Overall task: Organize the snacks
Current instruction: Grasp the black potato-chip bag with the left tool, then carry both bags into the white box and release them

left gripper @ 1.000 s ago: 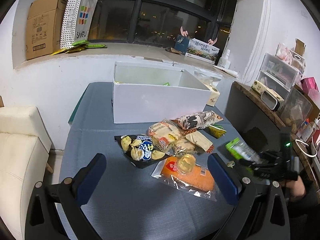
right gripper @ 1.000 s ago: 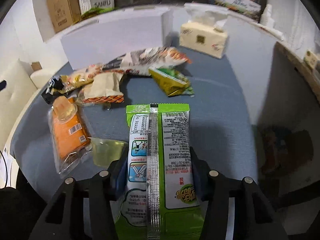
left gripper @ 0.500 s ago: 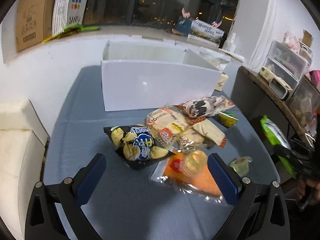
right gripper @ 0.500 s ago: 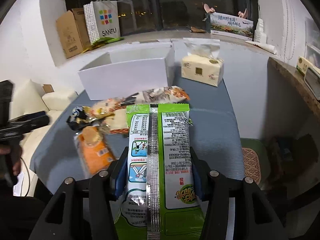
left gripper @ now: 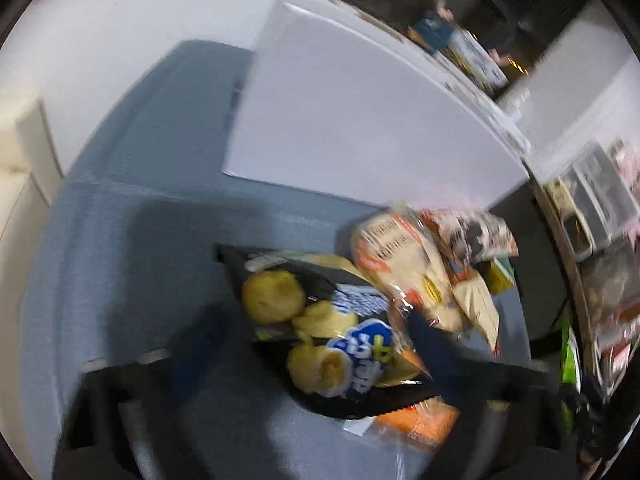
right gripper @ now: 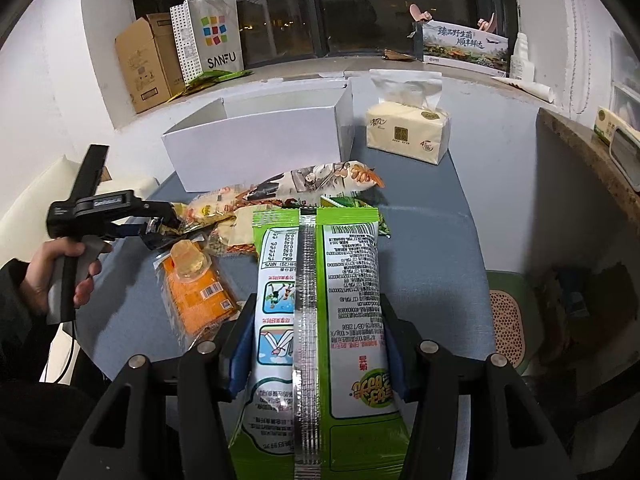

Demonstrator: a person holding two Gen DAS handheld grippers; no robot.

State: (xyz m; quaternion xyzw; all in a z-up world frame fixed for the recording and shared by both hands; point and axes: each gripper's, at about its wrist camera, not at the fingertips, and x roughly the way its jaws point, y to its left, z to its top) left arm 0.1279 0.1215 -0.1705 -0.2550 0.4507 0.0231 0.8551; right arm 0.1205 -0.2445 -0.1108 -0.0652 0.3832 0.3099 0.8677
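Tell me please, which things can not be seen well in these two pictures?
- Left gripper: the left wrist view is motion-blurred; in the right wrist view its tips are lost among the snacks, so open or shut is unclear.
- White box: the inside is hidden by its front wall in both views.
- Green packet: its lower end is cut off by the frame edge in the right wrist view.
- Chip bag: its print is blurred in the left wrist view.

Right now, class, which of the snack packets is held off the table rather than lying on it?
The green packet, clamped between the right gripper fingers; the other packets lie in a pile on the blue table.
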